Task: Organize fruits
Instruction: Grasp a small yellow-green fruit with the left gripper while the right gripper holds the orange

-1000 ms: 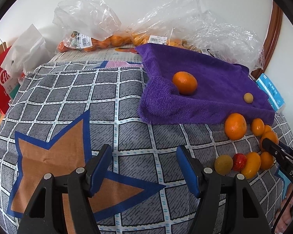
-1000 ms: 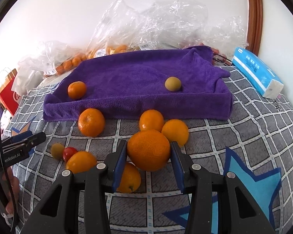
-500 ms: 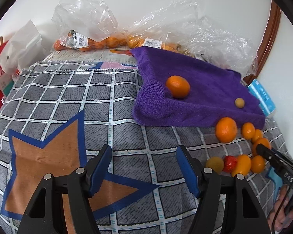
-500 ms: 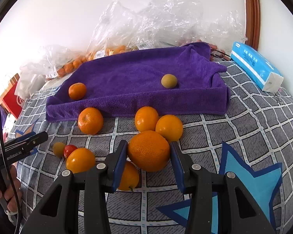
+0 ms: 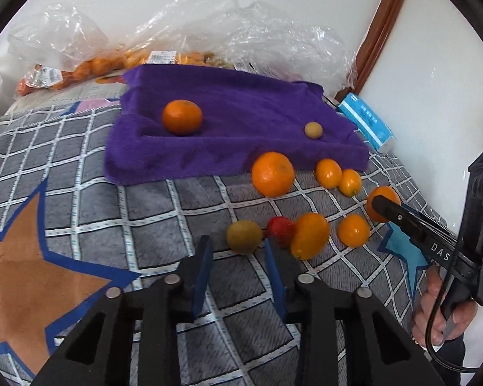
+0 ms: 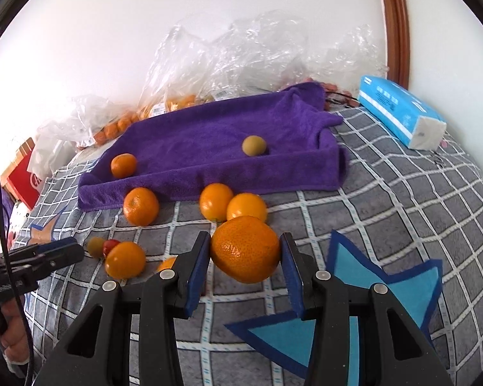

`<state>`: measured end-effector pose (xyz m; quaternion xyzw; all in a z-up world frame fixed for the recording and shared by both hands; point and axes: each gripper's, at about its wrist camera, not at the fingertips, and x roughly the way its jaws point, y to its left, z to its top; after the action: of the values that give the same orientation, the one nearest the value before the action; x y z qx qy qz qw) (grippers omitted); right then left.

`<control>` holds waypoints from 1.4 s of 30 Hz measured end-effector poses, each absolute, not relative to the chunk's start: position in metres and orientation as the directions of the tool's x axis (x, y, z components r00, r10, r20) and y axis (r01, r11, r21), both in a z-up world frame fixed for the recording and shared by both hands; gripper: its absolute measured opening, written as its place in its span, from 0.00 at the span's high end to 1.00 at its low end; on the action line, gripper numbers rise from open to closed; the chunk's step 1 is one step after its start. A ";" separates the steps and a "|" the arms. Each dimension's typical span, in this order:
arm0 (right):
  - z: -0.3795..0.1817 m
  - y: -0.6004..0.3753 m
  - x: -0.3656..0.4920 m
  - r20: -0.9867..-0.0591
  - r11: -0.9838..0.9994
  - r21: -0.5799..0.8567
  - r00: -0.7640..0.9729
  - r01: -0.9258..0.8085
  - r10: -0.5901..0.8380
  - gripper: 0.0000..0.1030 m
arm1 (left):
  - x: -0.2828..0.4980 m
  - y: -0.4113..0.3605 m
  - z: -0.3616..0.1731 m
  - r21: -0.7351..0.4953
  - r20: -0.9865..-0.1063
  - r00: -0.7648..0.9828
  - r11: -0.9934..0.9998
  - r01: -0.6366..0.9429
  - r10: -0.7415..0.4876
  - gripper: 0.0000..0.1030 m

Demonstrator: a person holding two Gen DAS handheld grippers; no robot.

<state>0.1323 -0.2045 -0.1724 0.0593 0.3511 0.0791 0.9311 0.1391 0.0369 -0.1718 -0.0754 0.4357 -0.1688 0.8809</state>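
A purple towel (image 5: pixel 241 119) (image 6: pixel 215 135) lies on the grey checked cloth, with an orange (image 5: pixel 182 117) (image 6: pixel 123 165) and a small olive-green fruit (image 5: pixel 313 129) (image 6: pixel 254 145) on it. Several oranges lie loose in front of the towel. My right gripper (image 6: pixel 245 252) is shut on a large orange (image 6: pixel 245 249), held above the cloth. My left gripper (image 5: pixel 238 257) is open, its fingers on either side of a small green fruit (image 5: pixel 244 236) just beyond the tips. A red fruit (image 5: pixel 280 229) and an oval orange fruit (image 5: pixel 309 235) lie beside it.
Clear plastic bags of oranges (image 5: pixel 90 64) (image 6: pixel 177 103) lie behind the towel against the white wall. A blue tissue pack (image 6: pixel 402 115) (image 5: pixel 367 122) lies right of the towel. A red bag (image 6: pixel 24 177) stands at the far left. A wooden frame (image 6: pixel 396 25) runs up the wall.
My left gripper has swung right and forward to the small green fruit, and its jaws have narrowed. My right gripper has lifted the large orange slightly.
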 end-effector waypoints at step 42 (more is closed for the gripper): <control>-0.173 -0.207 0.129 -0.620 0.966 0.202 0.742 -0.162 0.254 0.58 | 0.146 0.051 -0.162 -0.218 -0.663 0.698 0.962 0.167 -0.271 0.78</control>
<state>0.1292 -0.2065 -0.1728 0.0675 0.3413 0.1117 0.9308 0.1455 0.0507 -0.1616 -0.0703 0.3700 -0.1193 0.9186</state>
